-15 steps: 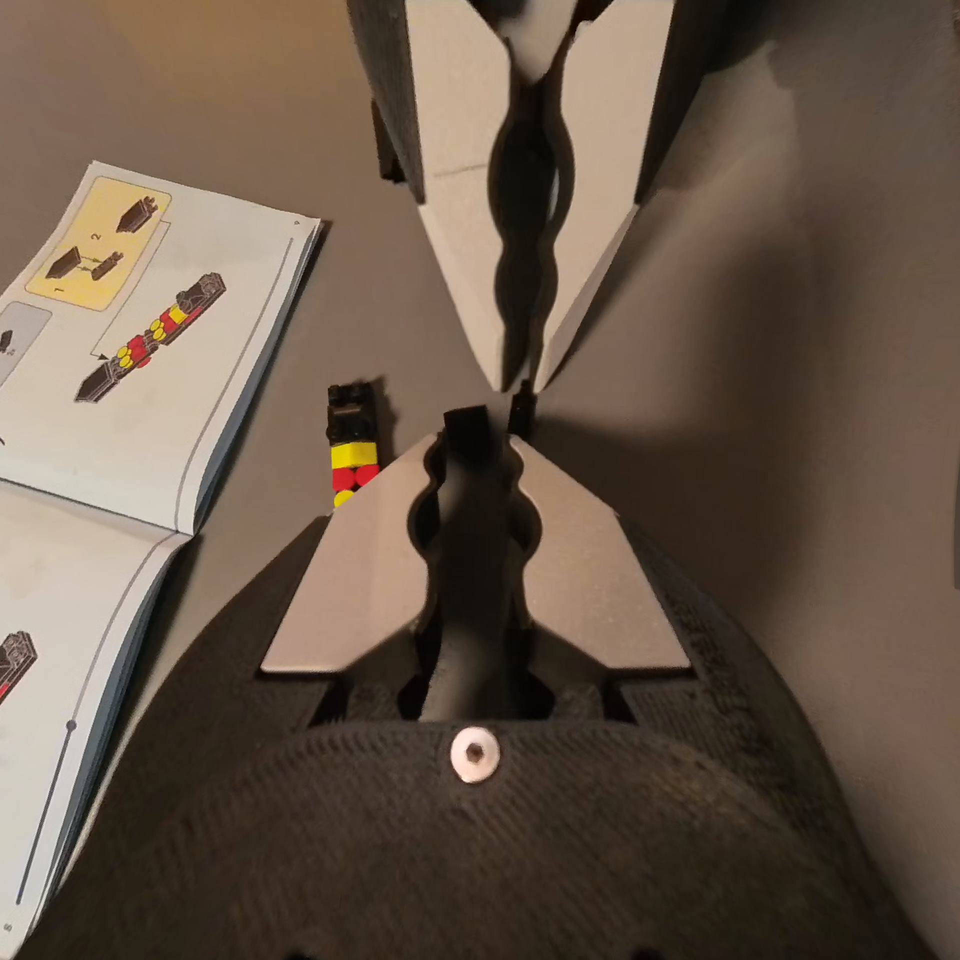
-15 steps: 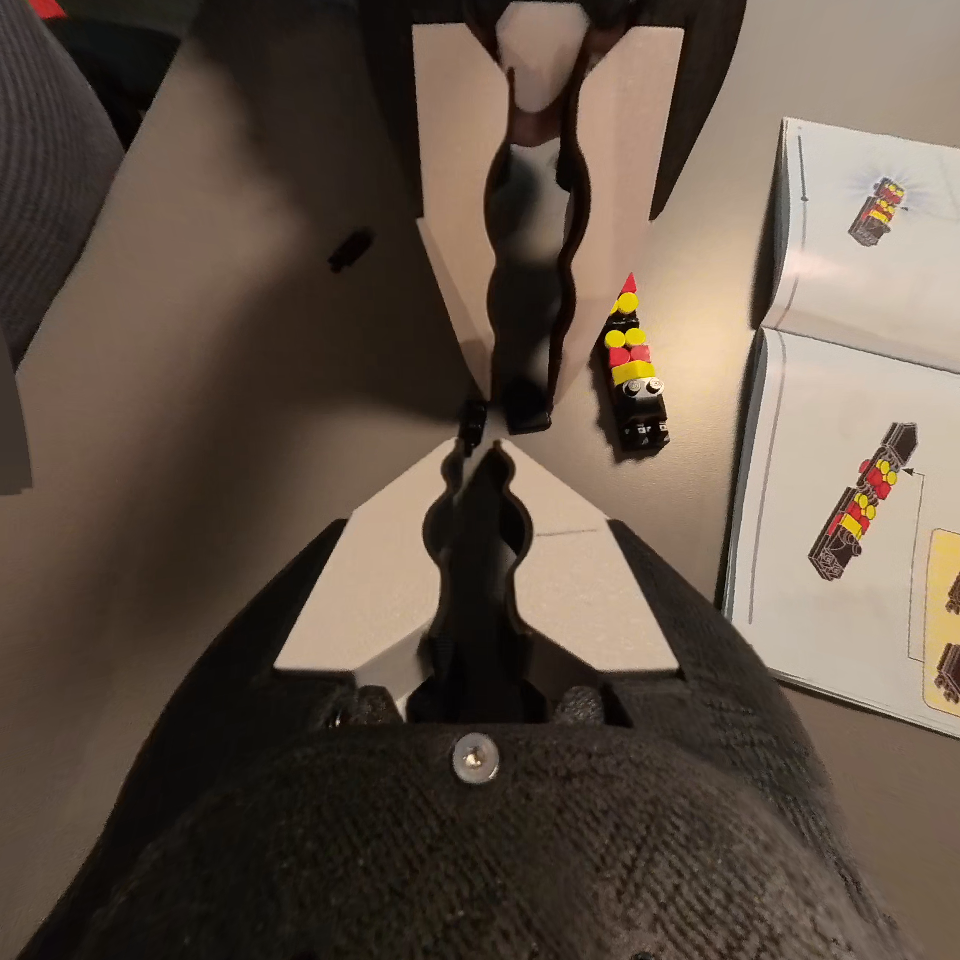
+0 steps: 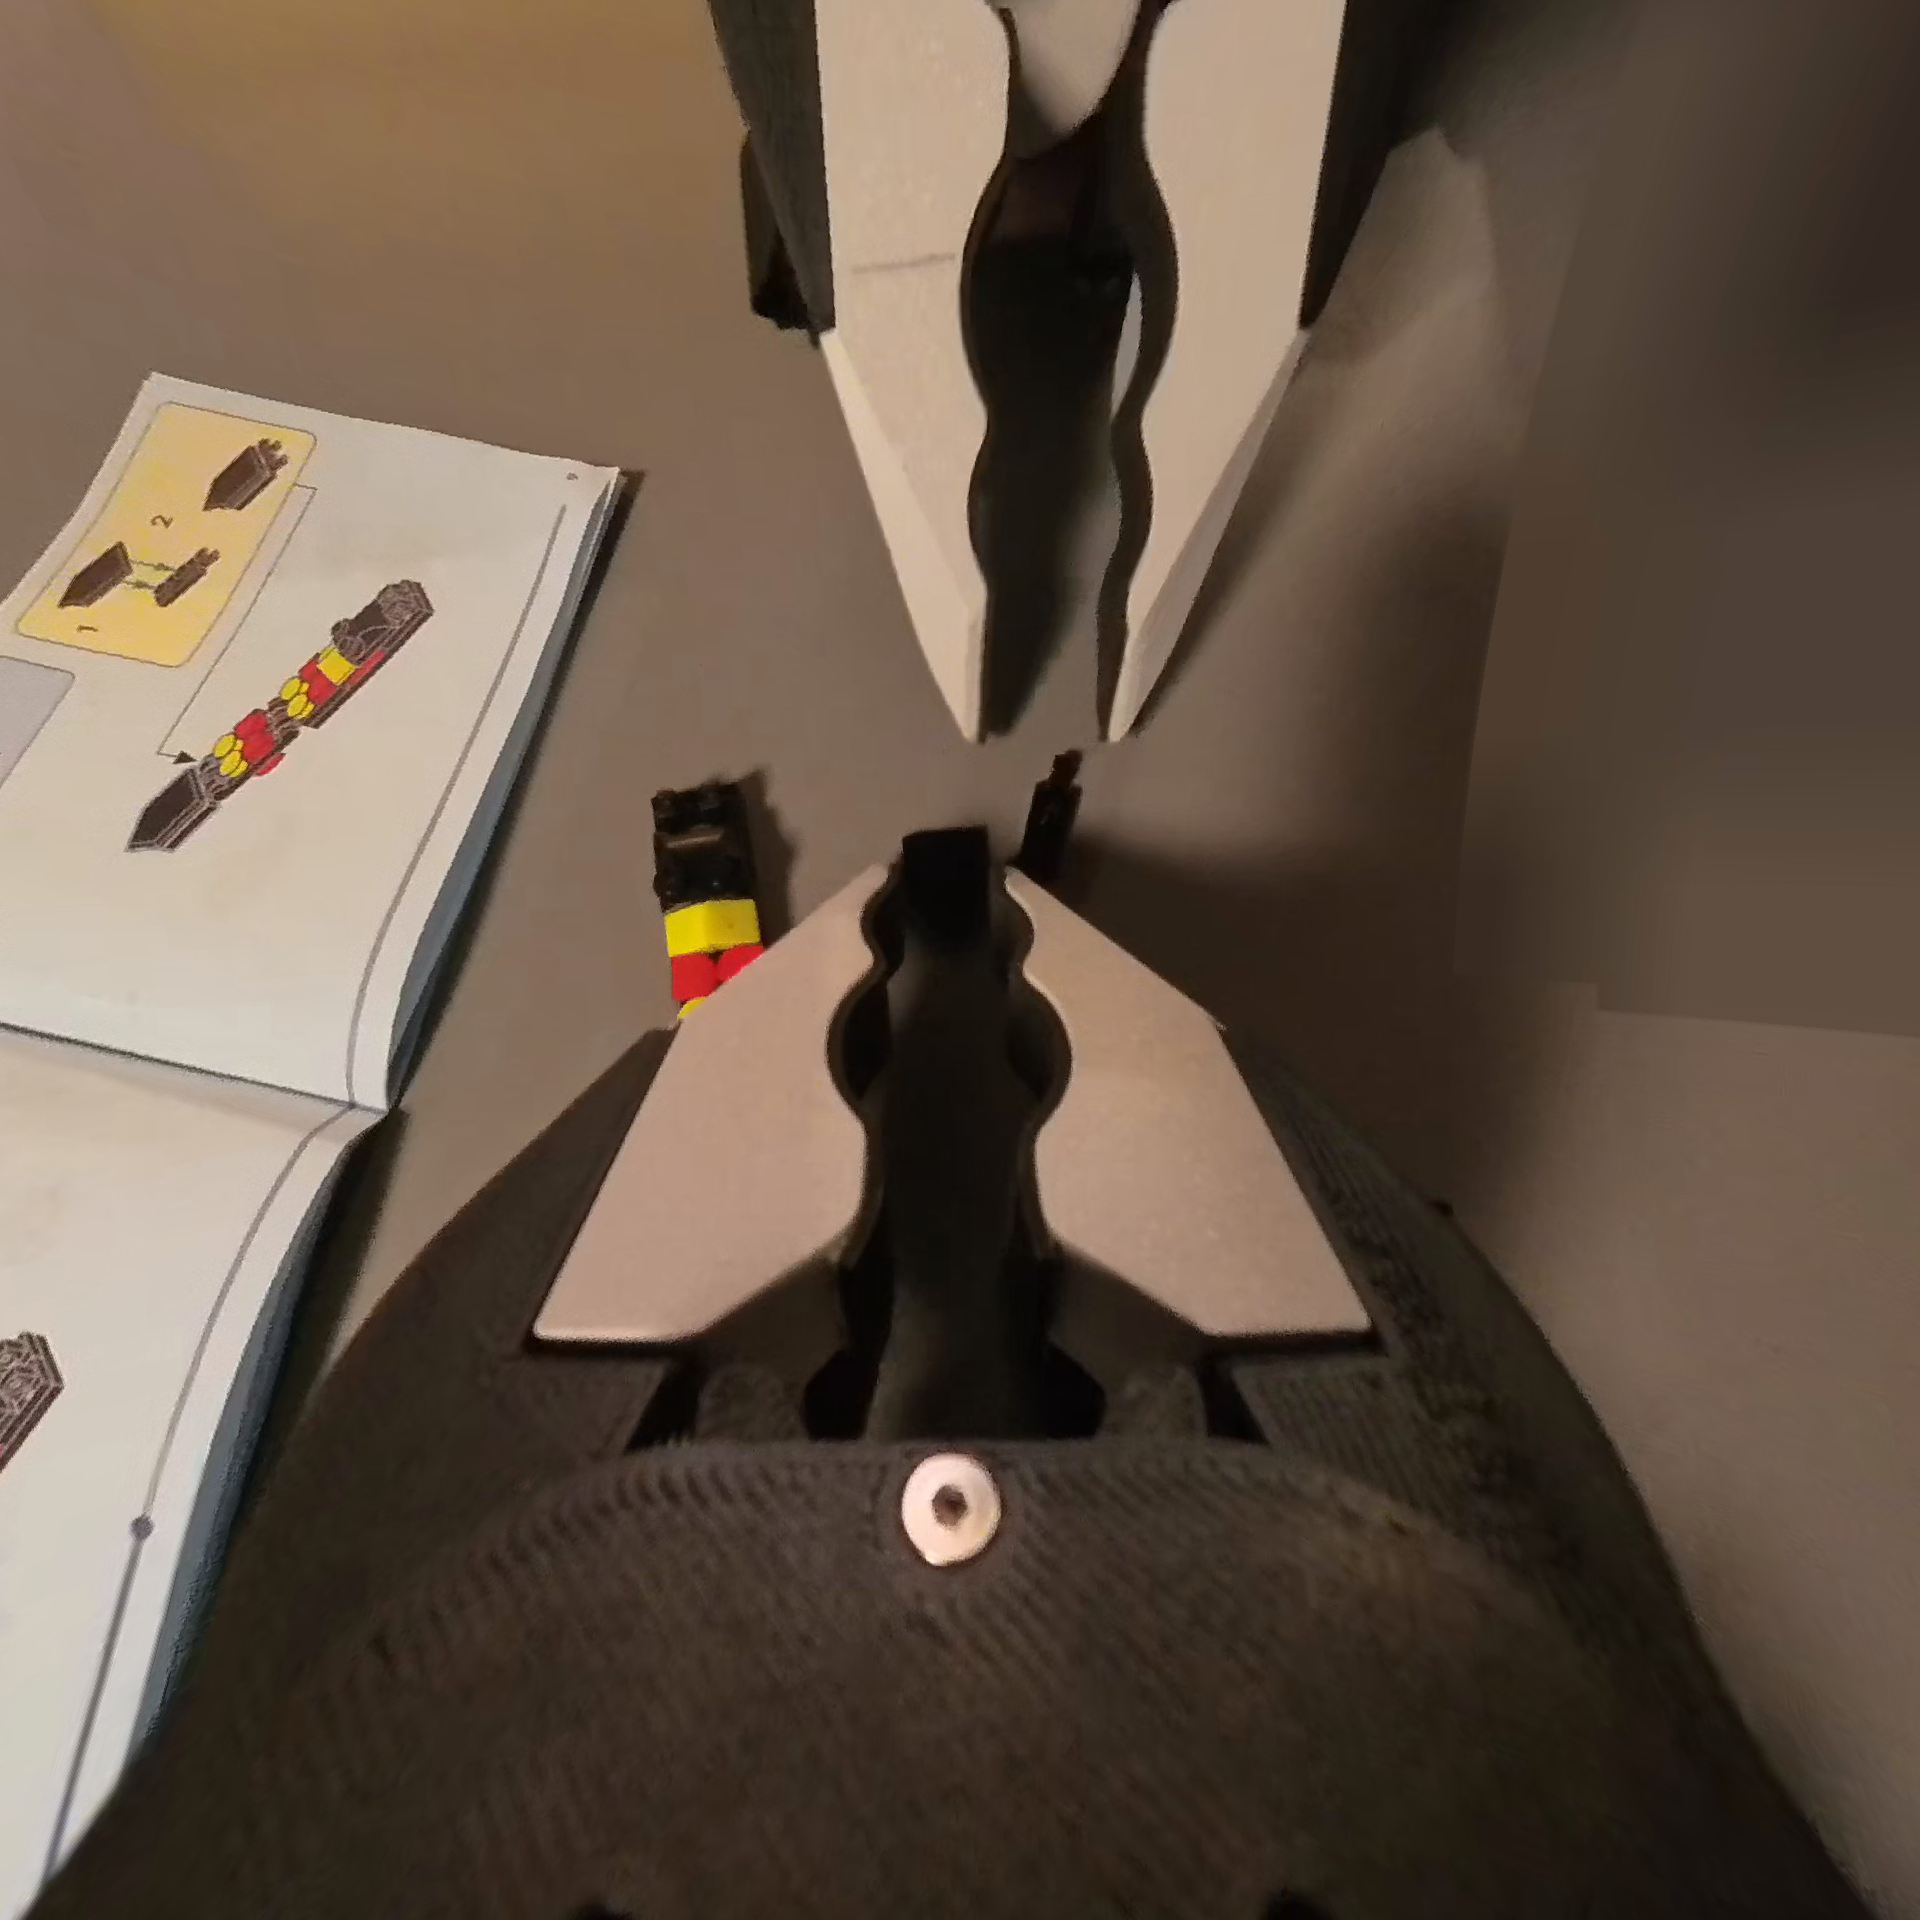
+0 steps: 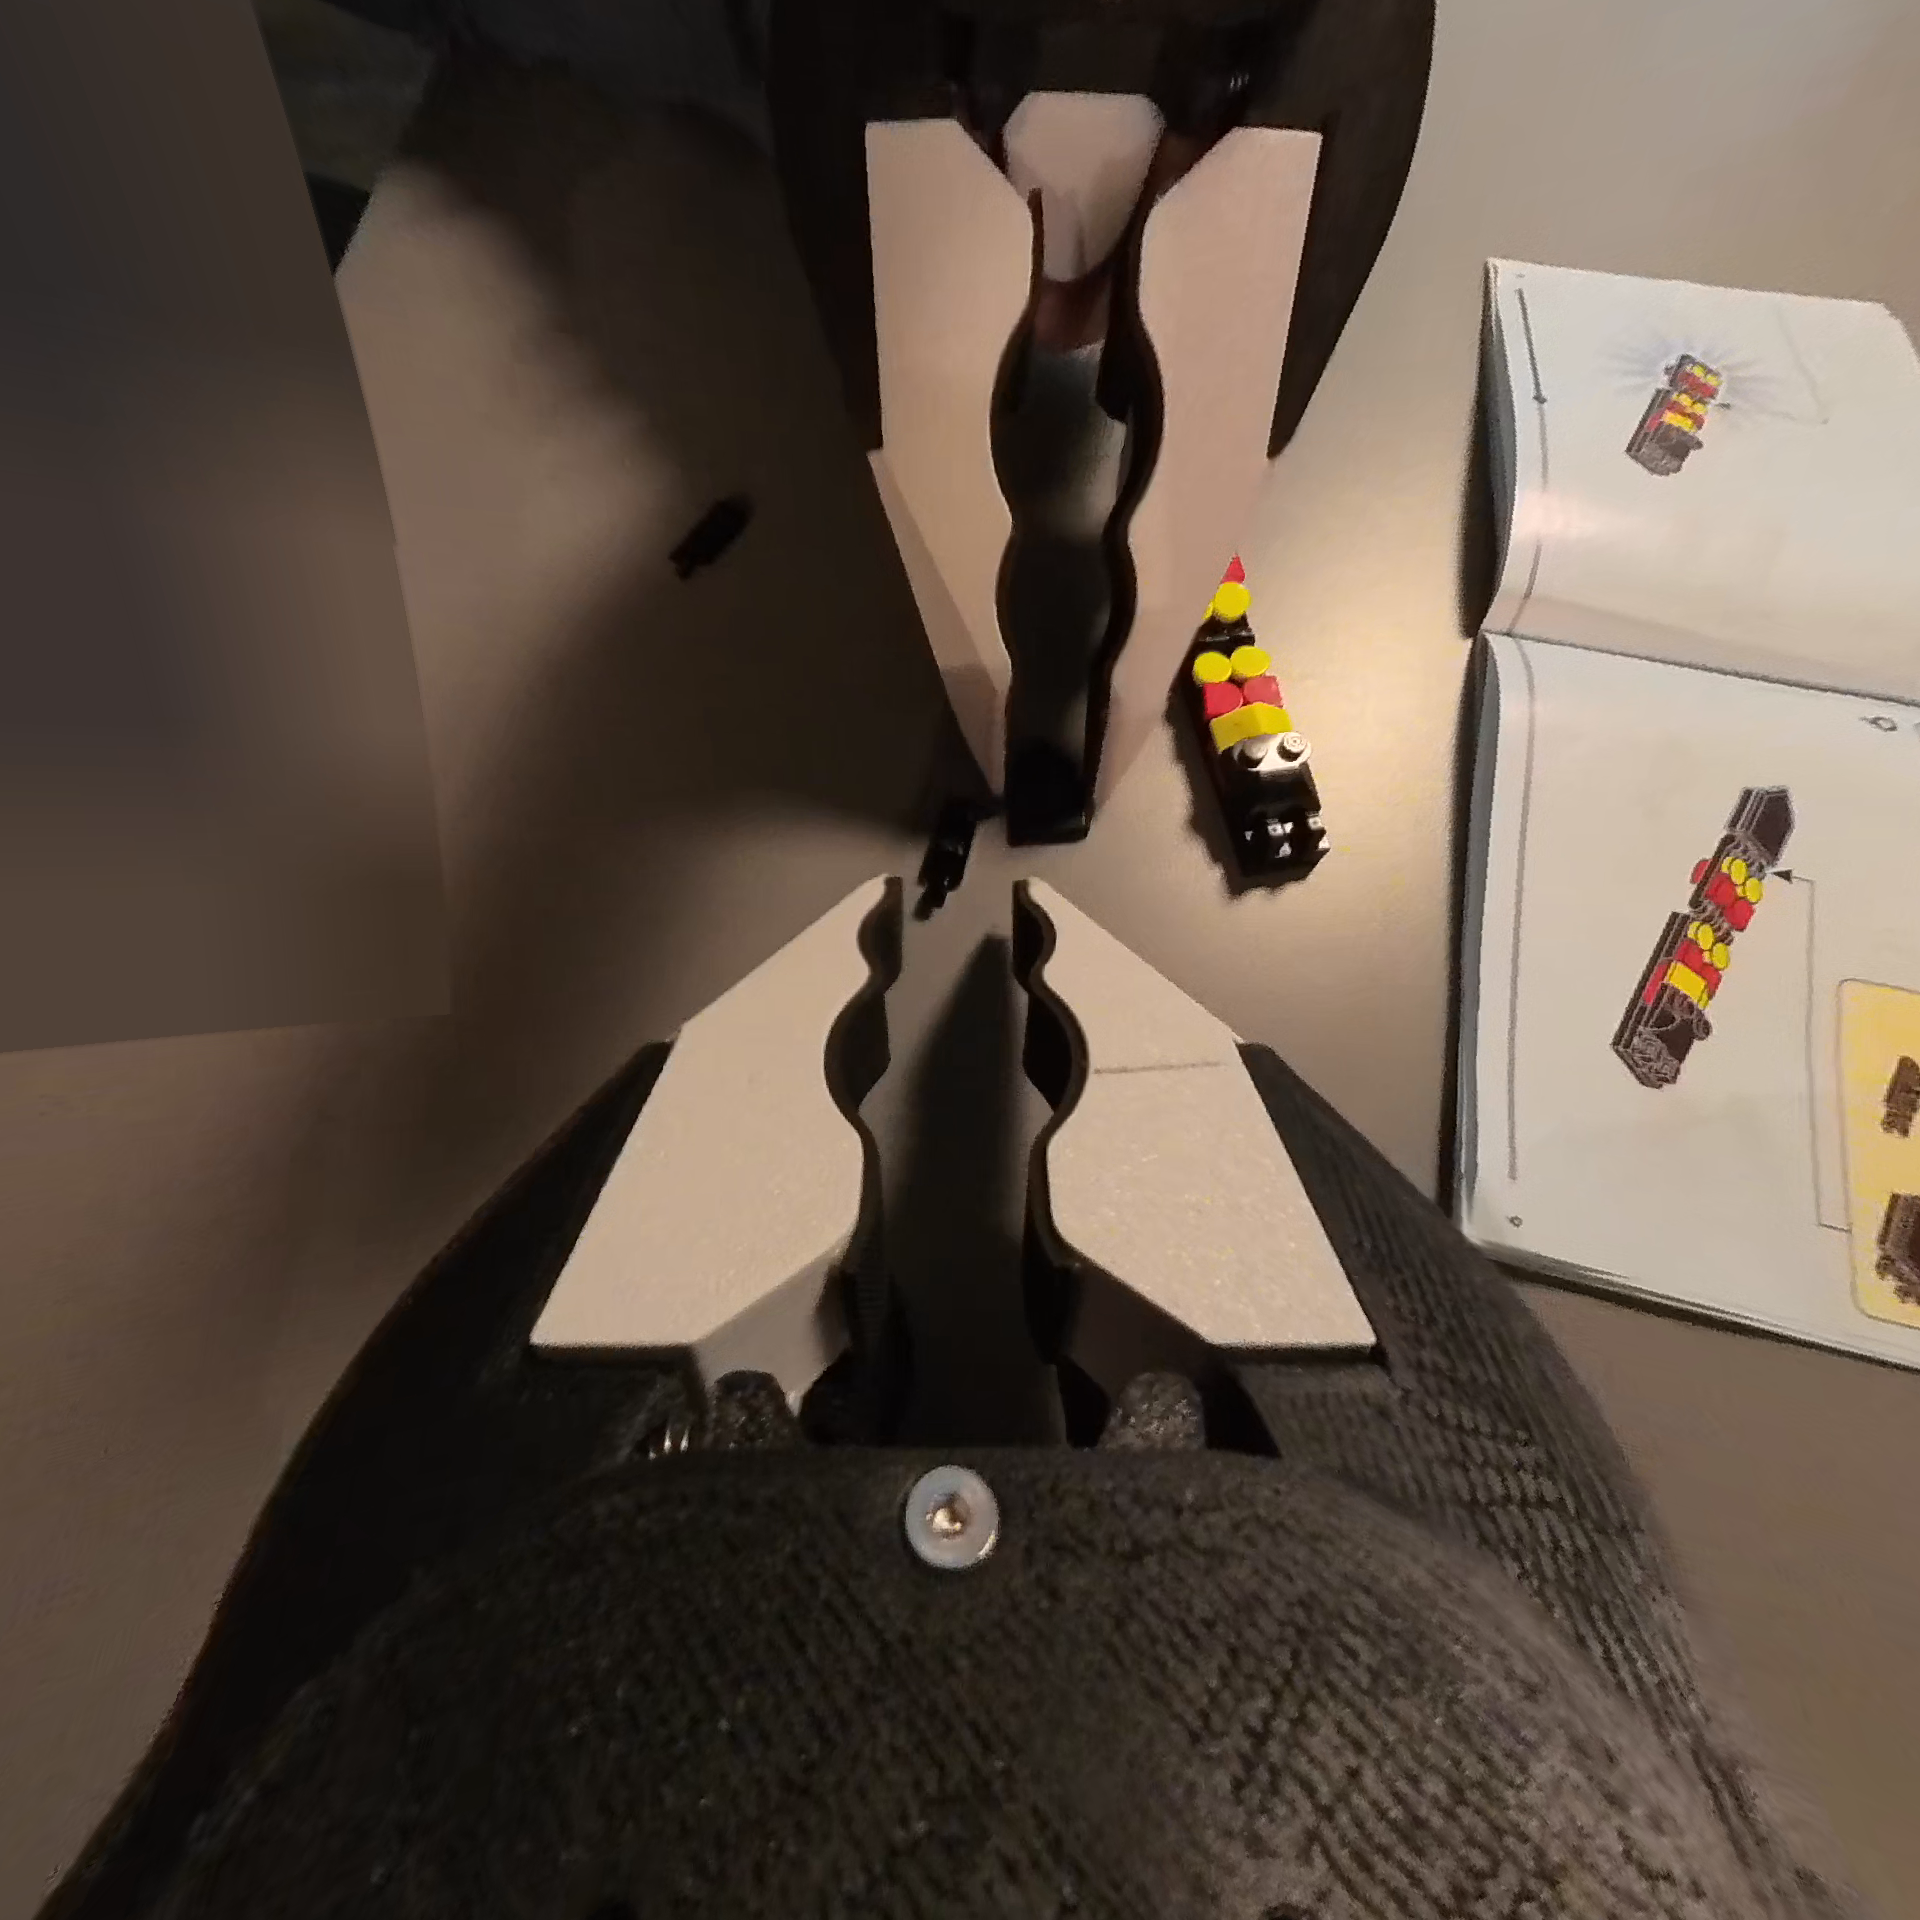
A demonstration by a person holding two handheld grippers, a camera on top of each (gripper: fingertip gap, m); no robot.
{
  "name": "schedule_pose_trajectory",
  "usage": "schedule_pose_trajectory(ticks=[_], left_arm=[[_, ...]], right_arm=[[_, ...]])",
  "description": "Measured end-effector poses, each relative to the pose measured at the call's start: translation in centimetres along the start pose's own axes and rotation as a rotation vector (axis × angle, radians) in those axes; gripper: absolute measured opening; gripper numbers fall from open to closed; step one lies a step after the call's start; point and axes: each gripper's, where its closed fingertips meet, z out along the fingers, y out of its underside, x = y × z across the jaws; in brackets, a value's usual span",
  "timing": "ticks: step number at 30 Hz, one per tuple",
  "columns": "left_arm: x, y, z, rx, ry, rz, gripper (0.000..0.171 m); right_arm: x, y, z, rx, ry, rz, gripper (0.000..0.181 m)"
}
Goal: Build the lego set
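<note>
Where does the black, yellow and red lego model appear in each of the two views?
Left wrist view: the lego model lies left of centre, partly hidden behind the left gripper.
Right wrist view: it lies right of centre, fully visible on the table.
Shared landmark: the open instruction booklet, which lies beside the model in both views.

Lego assembly (image 4: 1252, 727): long black base, yellow and red studs, grey stud near one end, red tip; lies flat on surface (image 4: 623, 727). Small black piece (image 4: 948, 854): loose, beside it. Another small black piece (image 4: 710, 537): well apart.
</note>
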Motion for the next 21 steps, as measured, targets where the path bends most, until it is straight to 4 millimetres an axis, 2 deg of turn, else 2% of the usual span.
schedule_pose_trajectory(ticks=[7,15,21], left_arm=[[1.7,-1.4,-1.0,0.105,0.110,0.088,0.015],[2.1,-1.1,0.0,0.074,0.124,0.131,0.015],[2.0,-0.8,-0.1,0.073,0.116,0.138,0.015]], right_arm=[[-0.2,0.4,0.5,-0.042,0.033,-0.014,0.015],[0.0,0.5,0.6,-0.053,0.048,-0.005,0.013],[0.1,0.5,0.6,-0.051,0.052,-0.007,0.012]])
